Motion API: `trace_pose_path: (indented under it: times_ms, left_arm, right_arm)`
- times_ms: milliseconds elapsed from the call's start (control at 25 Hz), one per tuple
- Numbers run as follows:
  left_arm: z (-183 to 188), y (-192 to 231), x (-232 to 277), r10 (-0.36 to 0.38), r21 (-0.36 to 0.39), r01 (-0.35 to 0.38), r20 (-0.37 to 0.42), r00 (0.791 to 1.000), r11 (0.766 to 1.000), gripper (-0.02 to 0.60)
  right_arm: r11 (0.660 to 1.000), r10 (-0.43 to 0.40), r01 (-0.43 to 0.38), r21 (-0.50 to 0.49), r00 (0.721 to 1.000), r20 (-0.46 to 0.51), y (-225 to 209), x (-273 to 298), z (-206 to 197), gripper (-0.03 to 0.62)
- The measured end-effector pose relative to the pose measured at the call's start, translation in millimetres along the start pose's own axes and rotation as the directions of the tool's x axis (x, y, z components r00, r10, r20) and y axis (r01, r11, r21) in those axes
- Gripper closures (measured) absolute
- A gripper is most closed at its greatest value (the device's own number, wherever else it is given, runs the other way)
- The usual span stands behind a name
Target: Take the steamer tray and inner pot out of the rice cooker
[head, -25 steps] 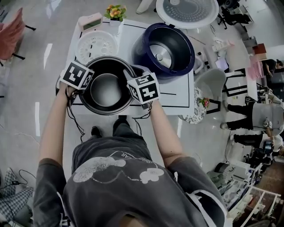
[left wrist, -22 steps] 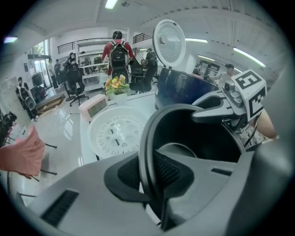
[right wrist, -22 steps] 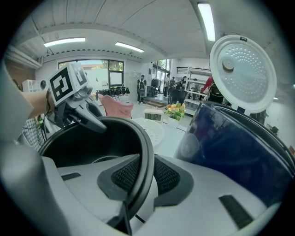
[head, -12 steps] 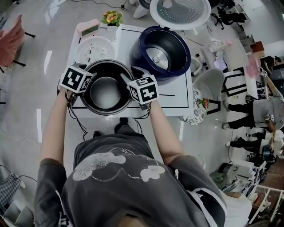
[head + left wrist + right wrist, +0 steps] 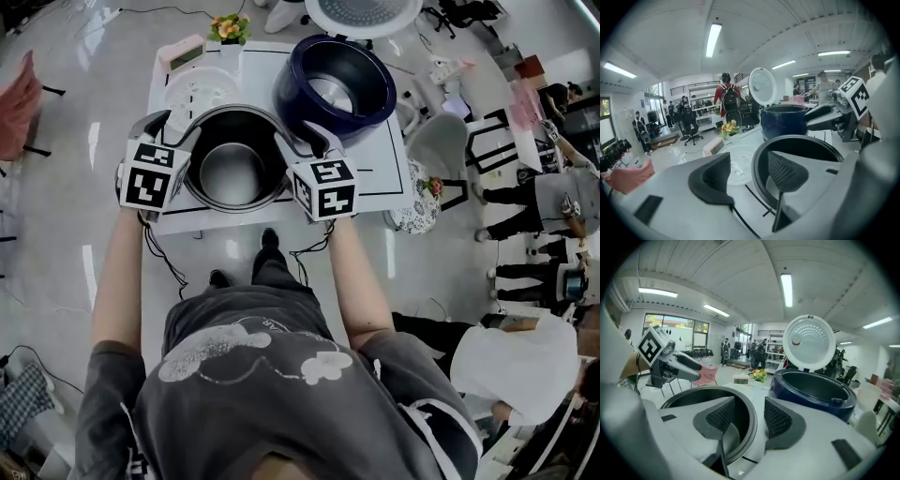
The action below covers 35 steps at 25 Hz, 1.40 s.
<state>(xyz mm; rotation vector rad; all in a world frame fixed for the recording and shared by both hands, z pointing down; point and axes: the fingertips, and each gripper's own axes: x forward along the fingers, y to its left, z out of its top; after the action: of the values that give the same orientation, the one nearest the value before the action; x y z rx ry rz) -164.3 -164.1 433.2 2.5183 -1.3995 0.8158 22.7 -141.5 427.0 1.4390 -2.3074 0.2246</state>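
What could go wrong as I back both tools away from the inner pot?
1. The jaws of the left tool and right tool have just been opening, yet the rim of the inner pot stands between each pair; pulling away sideways could hook and drag it.
2. The steamer tray and rice cooker sit close behind; a dragged pot may knock them.

Release on both sides! The left gripper point(image 5: 750, 176) and the right gripper point(image 5: 749, 418) have just been opening their jaws, and the pads have come off the rim of the pot point(image 5: 232, 173). The rim now shows loose in each gap. Both grippers have lifted and drawn back toward the person.
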Motion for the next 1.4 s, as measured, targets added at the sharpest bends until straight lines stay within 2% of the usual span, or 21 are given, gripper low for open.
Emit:
trace_pose_path:
  times_ms: [120,240,320,480,520,640,920,1200,1400]
  left_arm:
    - [16,-3,-18,0.016,0.030,-0.019,0.101,0.995,0.999,0.328]
    - [39,-12,-39,0.014,0.052,-0.029,0.270,0.963,0.998,0.347]
    - [48,-18,-52,0.017,0.066,-0.042,0.337,0.941,0.997,0.388]
    - [55,-23,-64,0.055,0.051,-0.081,0.384,0.922,0.995,0.515]
    - [56,-25,-67,0.059,0.045,-0.084,0.393,0.918,0.995,0.543]
    - [57,-39,-70,0.036,0.042,-0.058,0.398,0.917,0.997,0.572]
    - [34,-73,-69,-0.024,0.028,0.015,0.356,0.934,0.999,0.574]
    - [19,-105,-96,-0.008,0.016,0.003,0.330,0.944,1.000,0.574]
    - [-3,-122,-119,0.001,-0.031,0.009,0.308,0.952,0.999,0.574]
  right_arm:
    - [0.995,-0.090,0.086,0.050,0.993,0.074,-5,-25,12,0.394]
    - [0.988,-0.143,0.135,0.069,0.981,0.132,-6,-48,22,0.438]
    - [0.984,-0.178,0.170,0.062,0.972,0.157,-7,-62,25,0.482]
    - [0.975,-0.222,0.213,0.068,0.959,0.178,-11,-80,27,0.536]
    - [0.973,-0.227,0.216,0.076,0.956,0.186,-12,-85,27,0.547]
    - [0.970,-0.237,0.219,0.107,0.949,0.207,-14,-100,26,0.562]
    - [0.975,-0.218,0.205,0.086,0.955,0.201,-6,-127,9,0.565]
    - [0.977,-0.203,0.186,0.104,0.962,0.181,-3,-162,-15,0.565]
    - [0.980,-0.187,0.171,0.105,0.966,0.180,15,-188,-35,0.566]
